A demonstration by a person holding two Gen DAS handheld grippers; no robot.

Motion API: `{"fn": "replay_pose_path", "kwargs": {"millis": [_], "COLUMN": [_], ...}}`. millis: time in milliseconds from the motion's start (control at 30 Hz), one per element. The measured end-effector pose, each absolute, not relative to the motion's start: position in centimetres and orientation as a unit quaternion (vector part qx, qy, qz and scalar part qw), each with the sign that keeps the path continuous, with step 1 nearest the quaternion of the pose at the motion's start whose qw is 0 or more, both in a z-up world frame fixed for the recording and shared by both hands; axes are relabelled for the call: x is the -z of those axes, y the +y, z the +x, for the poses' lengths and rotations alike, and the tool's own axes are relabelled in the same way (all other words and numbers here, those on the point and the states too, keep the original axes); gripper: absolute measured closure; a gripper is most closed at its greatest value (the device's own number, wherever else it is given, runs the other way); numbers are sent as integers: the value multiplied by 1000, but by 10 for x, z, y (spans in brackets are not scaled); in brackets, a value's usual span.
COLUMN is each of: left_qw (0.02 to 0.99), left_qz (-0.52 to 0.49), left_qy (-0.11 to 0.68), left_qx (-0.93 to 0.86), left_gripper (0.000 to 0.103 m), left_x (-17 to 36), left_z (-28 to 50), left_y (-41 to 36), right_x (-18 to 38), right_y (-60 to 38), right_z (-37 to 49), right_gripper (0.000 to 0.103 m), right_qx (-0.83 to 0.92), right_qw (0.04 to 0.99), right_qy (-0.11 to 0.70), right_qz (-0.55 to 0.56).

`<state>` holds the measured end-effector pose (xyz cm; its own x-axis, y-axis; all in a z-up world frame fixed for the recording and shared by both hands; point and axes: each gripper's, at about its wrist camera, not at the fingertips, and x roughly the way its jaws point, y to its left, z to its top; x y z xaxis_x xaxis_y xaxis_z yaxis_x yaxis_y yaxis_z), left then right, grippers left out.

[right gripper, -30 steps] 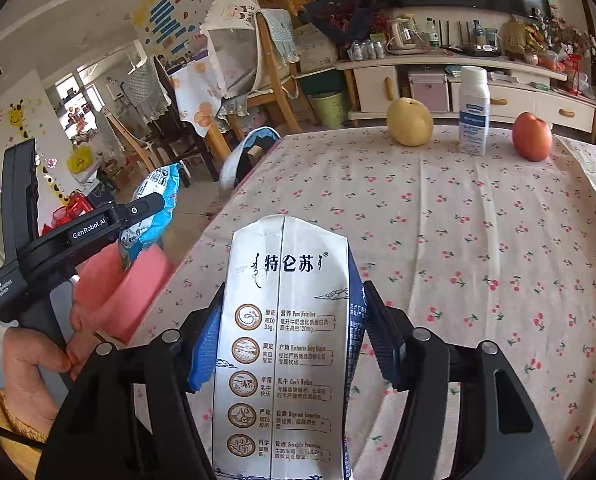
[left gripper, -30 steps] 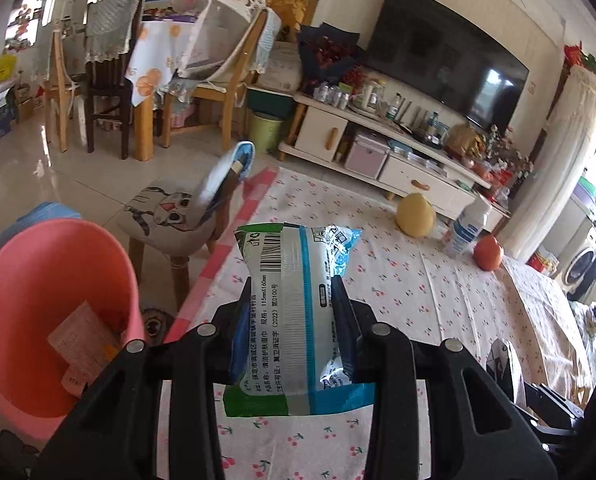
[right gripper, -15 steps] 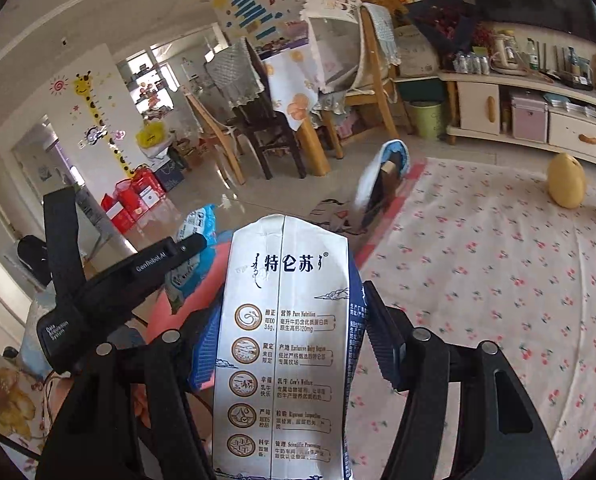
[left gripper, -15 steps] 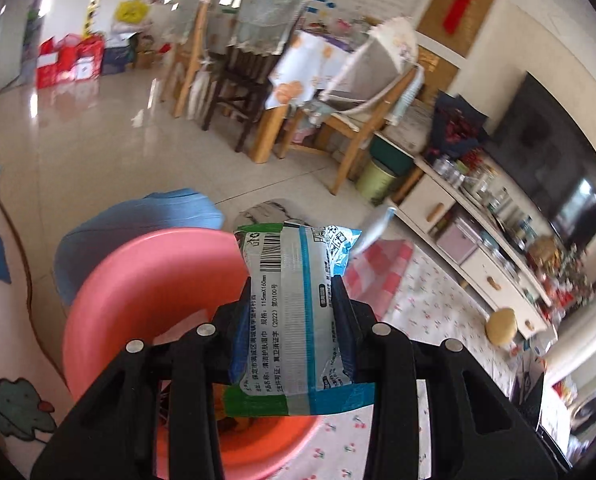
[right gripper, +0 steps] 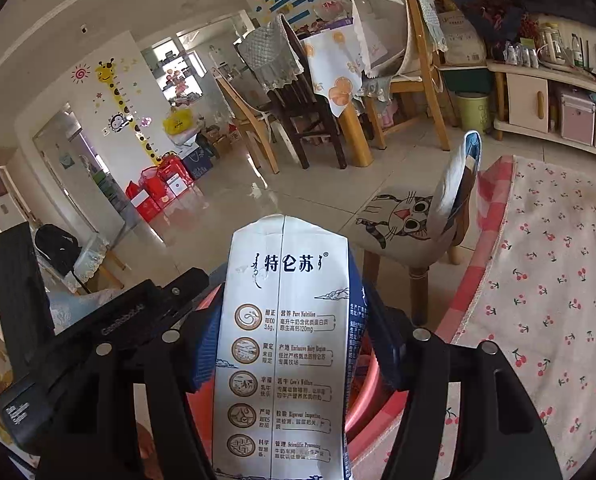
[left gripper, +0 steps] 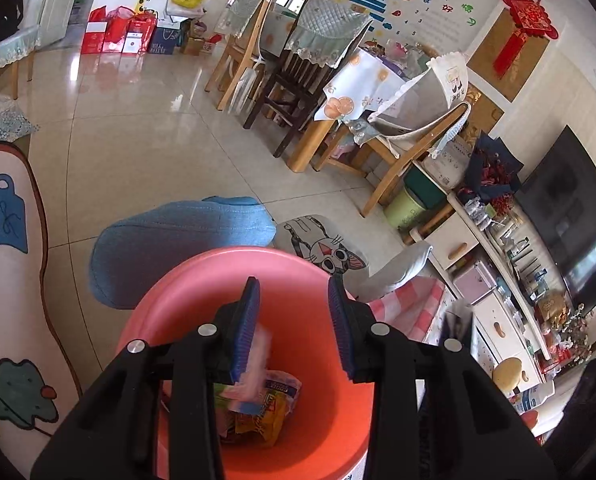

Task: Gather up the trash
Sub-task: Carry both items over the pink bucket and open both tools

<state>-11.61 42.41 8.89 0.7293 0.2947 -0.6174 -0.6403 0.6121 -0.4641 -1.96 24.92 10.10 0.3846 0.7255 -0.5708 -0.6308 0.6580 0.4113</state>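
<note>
My left gripper [left gripper: 294, 320] is open and empty, held over the pink bin [left gripper: 202, 276]. Several wrappers [left gripper: 258, 404] lie at the bin's bottom, one blurred just under my left finger. My right gripper [right gripper: 290, 320] is shut on a white milk carton [right gripper: 282, 352] with blue sides and Chinese print. It holds the carton upright above the pink bin's rim [right gripper: 361, 396]. The left gripper's black body [right gripper: 110, 332] shows just left of the carton.
A small cat-print chair [right gripper: 405, 216] stands beside the bin, also in the left wrist view [left gripper: 325, 248]. The cherry-print tablecloth [right gripper: 545, 280] covers the table to the right. A blue cushion [left gripper: 170, 240] lies behind the bin. Dining chairs [left gripper: 298, 80] and a TV cabinet [left gripper: 493, 276] stand beyond.
My left gripper opened and let go of the white-and-blue packet, which dropped into the bin. My right gripper moved left with the carton, from over the table to over the bin.
</note>
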Motion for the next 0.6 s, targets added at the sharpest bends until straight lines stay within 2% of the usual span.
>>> {"fn": "replay_pose_path", "kwargs": {"millis": [67, 100, 133, 267, 367, 533, 600], "left_qw": [858, 856, 855, 856, 858, 882, 896], "left_qz": [-358, -361, -363, -359, -349, -306, -289], "left_qy": [252, 251, 250, 247, 243, 221, 197], "left_qx": [-270, -272, -274, -278, -287, -283, -274], "left_gripper": [66, 66, 66, 65, 54, 27, 21], "left_x": [-86, -86, -85, -86, -88, -99, -105], "left_z": [-114, -116, -118, -118, -118, -115, -115], "left_y": [427, 428, 429, 427, 425, 407, 395], "right_x": [-91, -85, -82, -78, -78, -78, -78], "right_y": [254, 255, 254, 248, 235, 208, 195], "right_z": [-13, -10, -9, -11, -15, -26, -32], "right_gripper": [38, 35, 24, 15, 14, 12, 12], "right_qx": [-411, -403, -400, -387, -373, -335, -318], "right_qw": [821, 821, 820, 829, 840, 865, 875], "right_qy": [390, 398, 403, 396, 389, 373, 365], "right_qz": [69, 72, 76, 75, 67, 29, 5]}}
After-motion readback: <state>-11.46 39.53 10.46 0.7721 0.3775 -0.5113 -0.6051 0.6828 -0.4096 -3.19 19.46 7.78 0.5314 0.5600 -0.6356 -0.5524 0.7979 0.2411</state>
